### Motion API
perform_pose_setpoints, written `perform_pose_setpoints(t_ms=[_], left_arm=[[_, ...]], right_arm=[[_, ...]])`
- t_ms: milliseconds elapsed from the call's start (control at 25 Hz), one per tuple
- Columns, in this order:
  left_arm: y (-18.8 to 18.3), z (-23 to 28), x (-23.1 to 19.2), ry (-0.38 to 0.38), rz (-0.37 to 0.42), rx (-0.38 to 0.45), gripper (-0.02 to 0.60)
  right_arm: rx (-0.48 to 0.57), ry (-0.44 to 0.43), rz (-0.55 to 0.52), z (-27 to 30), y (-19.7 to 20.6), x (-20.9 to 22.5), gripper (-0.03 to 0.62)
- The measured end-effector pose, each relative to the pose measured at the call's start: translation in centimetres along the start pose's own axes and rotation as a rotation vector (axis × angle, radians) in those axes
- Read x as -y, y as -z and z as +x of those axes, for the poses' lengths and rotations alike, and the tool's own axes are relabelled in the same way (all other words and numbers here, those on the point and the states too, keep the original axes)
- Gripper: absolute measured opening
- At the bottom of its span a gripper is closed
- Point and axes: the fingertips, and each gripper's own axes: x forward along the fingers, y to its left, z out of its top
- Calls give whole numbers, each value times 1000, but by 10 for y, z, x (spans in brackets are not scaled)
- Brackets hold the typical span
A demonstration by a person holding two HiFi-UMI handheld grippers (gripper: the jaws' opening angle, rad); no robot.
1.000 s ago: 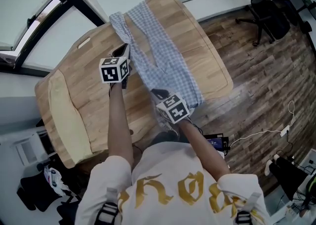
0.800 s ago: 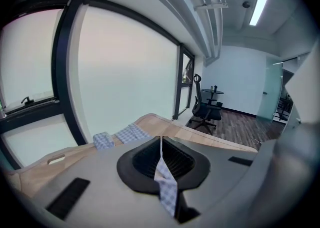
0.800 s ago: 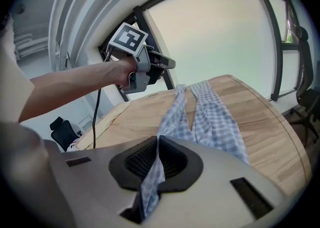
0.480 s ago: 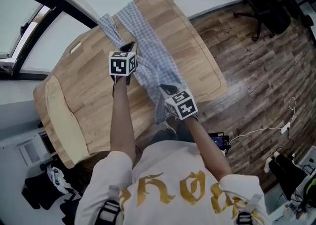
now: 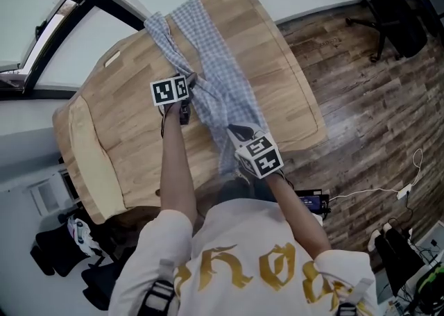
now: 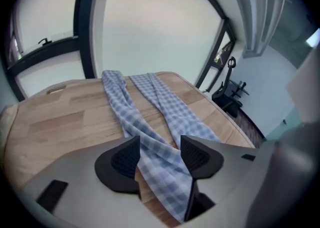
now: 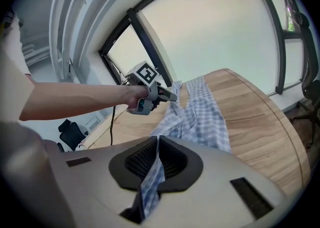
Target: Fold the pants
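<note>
1. Lying lengthwise on the oval wooden worktop (image 5: 291,92), the blue-and-white checked cloth pants (image 5: 222,78) run from the upper centre of the head view down towards its middle.
2. Their two legs fan apart at the far end, at the upper left. The near end is bunched and hangs over the worktop's lower edge.
3. The left tool (image 5: 189,80) sits at the middle of the garment. Its jaws have just been opening and now stand wide. In the left gripper view checked cloth lies between the left tool's (image 6: 159,157) pads, but neither pad presses on it.
4. The right tool (image 5: 232,130) has its jaws closed tight on a strip of the fabric at the near end, seen clearly in the right gripper view (image 7: 156,162).
5. Progress looks early. One side seems drawn inward, yet the legs are not laid on each other and no crosswise fold is made.
6. The marker cubes (image 5: 170,90) carry black-and-white square patterns only. Gold gothic lettering on the person's white shirt (image 5: 236,266) is only partly in view and cannot be read for sure. No label shows on the pants.
</note>
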Motion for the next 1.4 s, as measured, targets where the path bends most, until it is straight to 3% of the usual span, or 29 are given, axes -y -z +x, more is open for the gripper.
perform_pose_setpoints(t_ms=[160, 240, 360, 400, 600, 800, 920, 1160, 1400], left_arm=[[-5, 10, -10, -4, -106, 55, 254], [-5, 15, -17, -18, -139, 65, 211], [-6, 17, -27, -52, -171, 85, 98], [-5, 19, -28, -56, -172, 83, 92], [3, 29, -23, -22, -187, 39, 98], [-1, 31, -21, -13, -242, 54, 158], [-1, 33, -21, -29, -233, 43, 179], [14, 30, -34, -83, -222, -23, 176], [13, 20, -37, -71, -242, 0, 163]], right_arm=[[1, -25, -15, -2, -1, 1, 35], [1, -34, -16, -3, 0, 3, 35], [2, -49, -28, -2, -1, 5, 35], [2, -52, -31, -2, -1, 6, 35], [12, -56, -43, -2, -5, 6, 35], [18, -68, -68, -1, -4, 4, 35], [20, -66, -74, -1, -3, 5, 35], [28, -69, -91, 0, -5, 3, 35], [16, -73, -96, -2, -3, 4, 35]])
